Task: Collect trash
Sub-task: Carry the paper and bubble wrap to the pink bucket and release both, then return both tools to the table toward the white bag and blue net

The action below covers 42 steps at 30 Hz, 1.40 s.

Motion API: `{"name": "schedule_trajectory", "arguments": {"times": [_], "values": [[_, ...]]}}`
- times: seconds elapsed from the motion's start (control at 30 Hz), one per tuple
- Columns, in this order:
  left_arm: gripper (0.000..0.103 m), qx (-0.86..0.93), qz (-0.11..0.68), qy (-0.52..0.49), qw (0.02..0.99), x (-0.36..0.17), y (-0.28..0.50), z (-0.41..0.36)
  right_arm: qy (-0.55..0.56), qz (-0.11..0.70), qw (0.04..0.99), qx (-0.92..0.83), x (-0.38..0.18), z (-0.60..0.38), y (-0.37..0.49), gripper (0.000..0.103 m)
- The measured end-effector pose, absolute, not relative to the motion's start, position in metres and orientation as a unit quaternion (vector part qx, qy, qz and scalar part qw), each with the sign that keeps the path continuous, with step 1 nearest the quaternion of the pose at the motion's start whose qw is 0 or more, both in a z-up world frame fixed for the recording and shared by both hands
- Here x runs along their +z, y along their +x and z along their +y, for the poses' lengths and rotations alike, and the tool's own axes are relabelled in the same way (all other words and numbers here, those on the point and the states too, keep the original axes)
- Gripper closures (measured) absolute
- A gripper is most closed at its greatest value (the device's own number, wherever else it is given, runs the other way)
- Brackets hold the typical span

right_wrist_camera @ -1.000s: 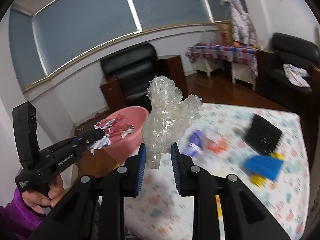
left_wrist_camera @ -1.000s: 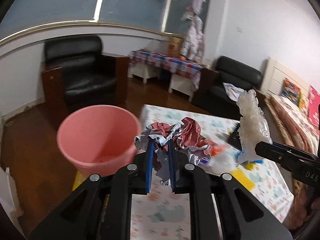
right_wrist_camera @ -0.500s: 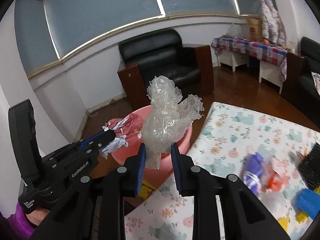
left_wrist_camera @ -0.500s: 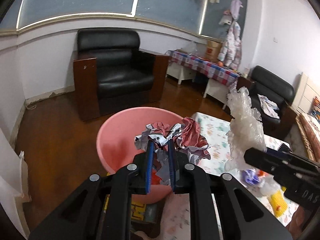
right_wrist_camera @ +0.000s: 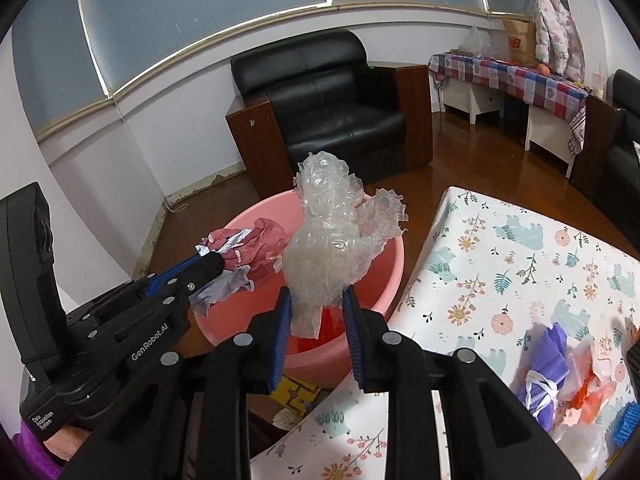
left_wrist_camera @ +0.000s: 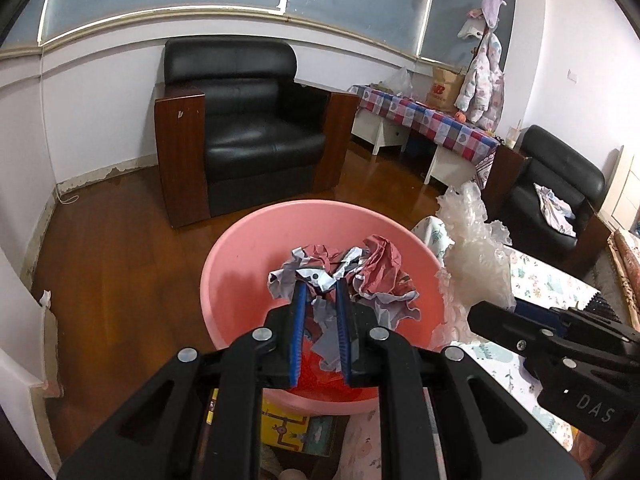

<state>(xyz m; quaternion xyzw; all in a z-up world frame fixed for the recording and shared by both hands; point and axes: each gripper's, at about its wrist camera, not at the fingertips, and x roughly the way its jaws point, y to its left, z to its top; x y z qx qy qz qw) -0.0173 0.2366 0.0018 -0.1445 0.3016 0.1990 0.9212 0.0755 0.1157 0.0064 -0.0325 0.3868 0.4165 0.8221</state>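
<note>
**A:** Where are we holding the trash right now?

**B:** Our left gripper [left_wrist_camera: 320, 292] has its fingers clamped on a crumpled red-and-silver foil wrapper [left_wrist_camera: 360, 276], and we hold it directly over the mouth of the pink plastic basin [left_wrist_camera: 236, 264]. We judge it sits there so that letting go drops it straight in.

**A:** And the other hand?

**B:** Our right gripper [right_wrist_camera: 316, 308] pinches the lower end of a wad of clear bubble wrap [right_wrist_camera: 332, 236], which stands upright above the fingers. It hangs over the basin's near rim, beside the edge of the table with the floral cloth [right_wrist_camera: 520, 264].

**A:** Why is the basin there?

**B:** It stands on the wooden floor [left_wrist_camera: 112, 264], just beside the table's corner, so it looks like our bin. Something red already lies at its bottom.

**A:** Is anything left to collect?

**B:** Yes. A purple bag [right_wrist_camera: 544, 364] and orange-and-white plastic scraps [right_wrist_camera: 592, 388] lie on the table, well apart from the basin.
</note>
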Motion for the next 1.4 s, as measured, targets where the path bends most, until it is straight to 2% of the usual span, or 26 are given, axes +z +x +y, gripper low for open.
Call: {"name": "schedule_trajectory", "arguments": {"times": [0.1,0.23,0.3,0.57,0.7,1.0,1.23,1.4], "values": [[0.084,0.205,0.309,-0.143,0.918,0.0,-0.013,0.237,-0.036,0.389,0.821,0.416,0.006,0.117,0.074,0.074],[0.061,0.199,0.314,-0.156,0.915,-0.002,-0.012,0.24,-0.032,0.39,0.82,0.418,0.004,0.117,0.077,0.067],[0.056,0.193,0.31,-0.163,0.916,-0.001,-0.013,0.242,-0.03,0.39,0.82,0.418,0.004,0.116,0.079,0.066],[0.055,0.171,0.298,-0.183,0.921,0.005,-0.02,0.239,-0.02,0.383,0.825,0.415,0.011,0.102,0.075,0.064],[0.055,0.159,0.29,-0.175,0.927,0.012,-0.027,0.227,-0.015,0.372,0.832,0.412,0.018,0.086,0.064,0.054],[0.055,0.113,0.292,-0.192,0.93,0.019,-0.036,0.194,-0.024,0.367,0.845,0.389,0.02,0.03,0.028,0.053],[0.055,0.06,0.3,-0.164,0.938,0.023,-0.037,0.142,-0.046,0.352,0.872,0.336,0.021,-0.052,0.004,0.053],[0.055,0.033,0.304,-0.145,0.941,0.025,-0.034,0.11,-0.031,0.37,0.885,0.281,0.004,-0.117,-0.002,0.053]]}}
